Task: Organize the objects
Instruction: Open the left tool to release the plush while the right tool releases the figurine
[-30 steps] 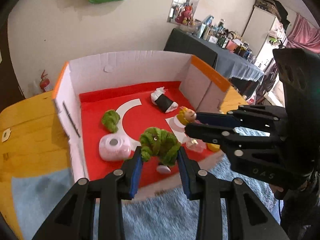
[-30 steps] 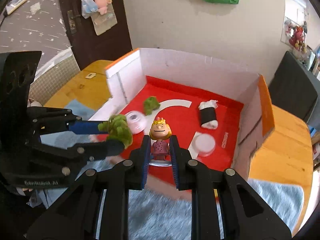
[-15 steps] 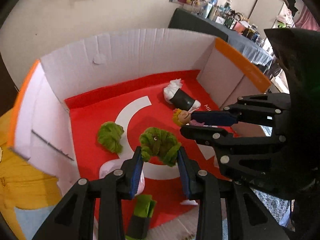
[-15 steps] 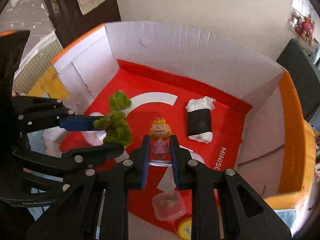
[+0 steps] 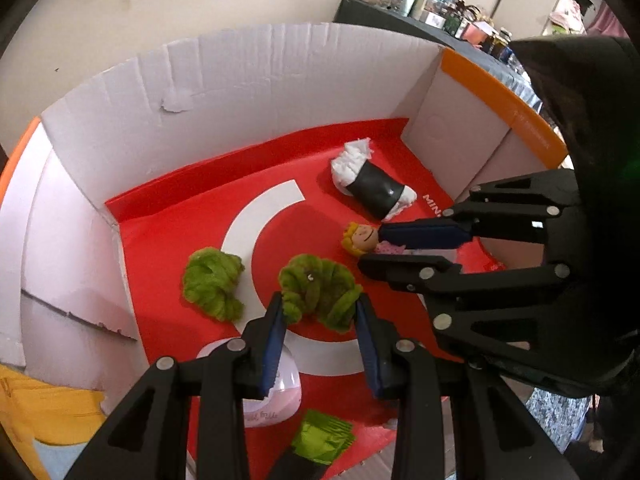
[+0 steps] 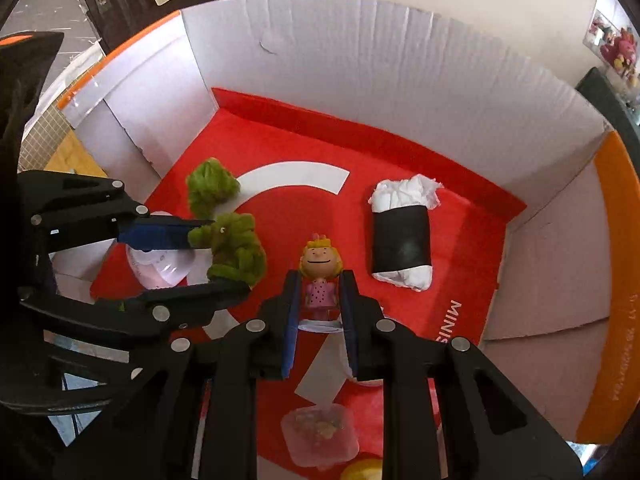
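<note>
L gripper [image 5: 320,320] clamped on fuzzy green plush [image 5: 318,290], blue pads pressing both sides, held above red box floor [image 5: 168,248] near its middle. R gripper [image 6: 319,300] clamped on small girl figurine [image 6: 320,276], yellow hair, pink dotted dress, upright betw. the pads, white round base at bottom; held just right of the plush, over floor centre. Both grippers angled down into white cardboard box [image 5: 240,88], orange rim on side walls.

Near front edge of box: clear plastic container [image 6: 320,432] w/ brownish bits, yellow obj. [image 6: 362,470] beside it, partly cut off. Front-left: pale pink round case [image 5: 276,396] under L fingers, green-topped dark item [image 5: 320,438] by front edge. Mid-left on floor: second green fuzzy clump [image 5: 212,282], lying free, just beside white arc print. Toward back-right corner: black roll w/ white crumpled ends [image 6: 402,234], lying flat, apart from figurine. Beyond box: plain wall, cluttered dark table [image 5: 432,12] far right.
</note>
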Available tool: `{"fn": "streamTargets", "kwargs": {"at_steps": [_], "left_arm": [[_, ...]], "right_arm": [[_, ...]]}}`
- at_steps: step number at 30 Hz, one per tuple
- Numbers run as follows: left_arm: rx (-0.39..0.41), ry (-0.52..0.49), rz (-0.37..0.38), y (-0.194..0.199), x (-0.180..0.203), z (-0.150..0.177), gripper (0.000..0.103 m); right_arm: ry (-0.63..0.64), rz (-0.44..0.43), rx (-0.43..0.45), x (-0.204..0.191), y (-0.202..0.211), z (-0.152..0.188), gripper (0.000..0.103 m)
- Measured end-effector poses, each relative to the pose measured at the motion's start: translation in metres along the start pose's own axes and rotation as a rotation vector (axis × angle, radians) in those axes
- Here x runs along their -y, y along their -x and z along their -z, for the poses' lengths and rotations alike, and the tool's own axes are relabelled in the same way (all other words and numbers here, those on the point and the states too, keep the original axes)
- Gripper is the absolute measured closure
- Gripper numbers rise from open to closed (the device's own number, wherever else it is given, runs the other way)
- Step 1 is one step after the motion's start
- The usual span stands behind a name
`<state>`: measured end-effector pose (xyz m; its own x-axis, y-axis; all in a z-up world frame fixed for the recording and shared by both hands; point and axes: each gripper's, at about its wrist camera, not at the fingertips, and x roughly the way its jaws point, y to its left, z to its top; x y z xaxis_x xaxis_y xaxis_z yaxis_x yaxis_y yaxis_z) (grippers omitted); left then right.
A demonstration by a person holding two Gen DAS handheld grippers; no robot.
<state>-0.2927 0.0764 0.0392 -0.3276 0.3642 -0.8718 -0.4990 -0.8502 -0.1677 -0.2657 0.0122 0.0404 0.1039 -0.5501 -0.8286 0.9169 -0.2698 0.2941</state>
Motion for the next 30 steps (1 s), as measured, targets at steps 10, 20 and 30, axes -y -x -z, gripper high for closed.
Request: {"fn": "streamTargets", "kwargs": {"at_steps": [10, 20, 30], "left_arm": [[-0.003, -0.014, 0.003, -0.003, -0.002, 0.003, 0.067], [-0.002, -0.014, 0.003, -0.003, -0.004, 0.002, 0.066], [-0.001, -0.014, 0.001, -0.004, -0.002, 0.001, 0.064]], "right_arm": [[-0.004, -0.002, -0.023, 0.006, 0.002, 0.007, 0.084], [-0.007, 0.005, -0.030, 0.011, 0.008, 0.014, 0.084], [0.002, 0.038, -0.030, 0.017, 0.017, 0.025, 0.084]]}}
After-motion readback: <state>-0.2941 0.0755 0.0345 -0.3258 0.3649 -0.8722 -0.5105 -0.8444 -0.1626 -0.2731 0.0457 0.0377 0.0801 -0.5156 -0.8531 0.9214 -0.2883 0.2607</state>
